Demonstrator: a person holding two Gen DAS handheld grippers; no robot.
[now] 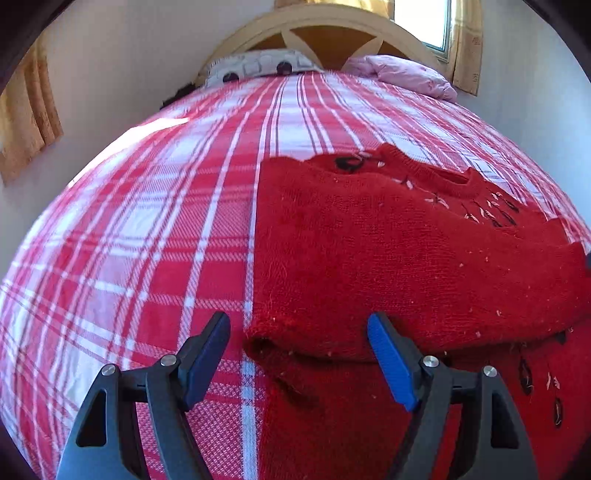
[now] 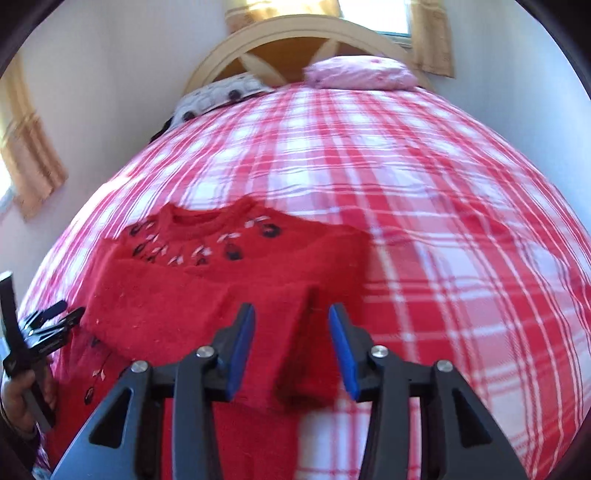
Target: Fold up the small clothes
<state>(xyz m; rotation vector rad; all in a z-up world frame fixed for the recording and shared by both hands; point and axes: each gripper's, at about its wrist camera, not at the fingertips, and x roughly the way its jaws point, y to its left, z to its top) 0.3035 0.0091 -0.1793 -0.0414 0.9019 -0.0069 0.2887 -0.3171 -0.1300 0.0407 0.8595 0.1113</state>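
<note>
The left gripper (image 1: 299, 354) hangs with its jaws wide apart and nothing pinched; the folded near-left corner of the red sweater (image 1: 388, 258) lies on the bed below the gap, the dark left pad over bare cover, the blue right pad over knit. The right gripper (image 2: 291, 347) has its jaws partly apart, blue pads on either side of a red sleeve end (image 2: 299, 369) that lies between them; the picture is blurred there, and the pads appear to stand clear of the cloth rather than press it. The sweater lies flat on the near half of the bed, its neckline (image 2: 199, 219) toward the headboard and its long axis running from the near edge up toward the pillows; a sleeve is folded across the body, and black and white embroidered motifs ring the neck and run down the near part. In the right wrist view the left gripper (image 2: 55, 317) shows at the far left, held by a hand (image 2: 22, 402). The surface is a red and white checked bedcover (image 1: 147, 221). Beyond it sit a patterned grey pillow (image 1: 258, 66) and a pink pillow (image 1: 402, 74) against an arched wooden headboard (image 2: 295, 33), with pale walls, tan curtains (image 1: 29, 122) and a bright window (image 1: 424, 22) behind. No writing is legible anywhere.
</note>
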